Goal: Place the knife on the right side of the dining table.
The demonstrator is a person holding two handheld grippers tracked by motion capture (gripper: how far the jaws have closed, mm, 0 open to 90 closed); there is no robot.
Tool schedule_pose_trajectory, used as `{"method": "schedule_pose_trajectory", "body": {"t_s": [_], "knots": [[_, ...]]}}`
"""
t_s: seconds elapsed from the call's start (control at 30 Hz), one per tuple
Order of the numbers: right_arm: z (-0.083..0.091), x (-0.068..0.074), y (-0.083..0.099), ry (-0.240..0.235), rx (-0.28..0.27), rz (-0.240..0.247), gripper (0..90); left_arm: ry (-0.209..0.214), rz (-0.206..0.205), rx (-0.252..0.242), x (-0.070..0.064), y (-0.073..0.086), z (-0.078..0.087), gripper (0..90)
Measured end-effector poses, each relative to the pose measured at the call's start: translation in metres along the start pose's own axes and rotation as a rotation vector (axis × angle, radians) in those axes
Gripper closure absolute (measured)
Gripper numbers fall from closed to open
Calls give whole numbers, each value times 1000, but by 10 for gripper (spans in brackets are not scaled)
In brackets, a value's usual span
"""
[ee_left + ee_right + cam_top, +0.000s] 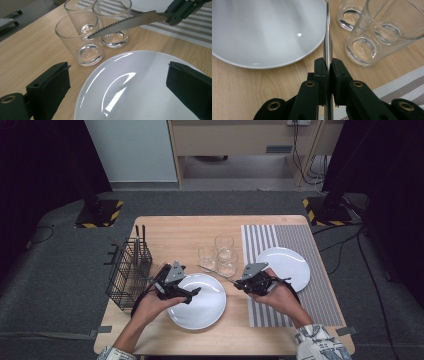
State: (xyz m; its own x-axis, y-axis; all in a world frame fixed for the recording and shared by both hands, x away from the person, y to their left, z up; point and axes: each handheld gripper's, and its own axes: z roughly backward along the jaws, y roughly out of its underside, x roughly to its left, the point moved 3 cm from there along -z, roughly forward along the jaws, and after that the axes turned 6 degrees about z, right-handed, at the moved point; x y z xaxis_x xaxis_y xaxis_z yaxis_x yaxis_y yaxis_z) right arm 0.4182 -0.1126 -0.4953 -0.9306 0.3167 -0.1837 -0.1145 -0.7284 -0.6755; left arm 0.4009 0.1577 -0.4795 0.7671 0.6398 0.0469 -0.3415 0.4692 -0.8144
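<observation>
Gripping a serrated knife (125,22) (unmarked blade), right claw (327,65) clamps; left claw (125,87) gapes wide.

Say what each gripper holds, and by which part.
Right gripper: a knife, clamped near its handle end, blade pointing away. Left gripper: nothing, jaws open.

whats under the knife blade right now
The knife, clamped in the right gripper, hangs in the air. Below its blade are bare wooden table and the glasses. Whether the tip touches a glass cannot be told.
</observation>
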Motion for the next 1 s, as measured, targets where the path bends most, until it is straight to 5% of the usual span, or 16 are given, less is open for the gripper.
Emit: {"method": "schedule_pose_trajectory", "body": {"t_s": [1.0], "knots": [[19, -6, 6, 36, -25, -60, 836, 9, 19, 29, 0, 9, -8, 43]]}}
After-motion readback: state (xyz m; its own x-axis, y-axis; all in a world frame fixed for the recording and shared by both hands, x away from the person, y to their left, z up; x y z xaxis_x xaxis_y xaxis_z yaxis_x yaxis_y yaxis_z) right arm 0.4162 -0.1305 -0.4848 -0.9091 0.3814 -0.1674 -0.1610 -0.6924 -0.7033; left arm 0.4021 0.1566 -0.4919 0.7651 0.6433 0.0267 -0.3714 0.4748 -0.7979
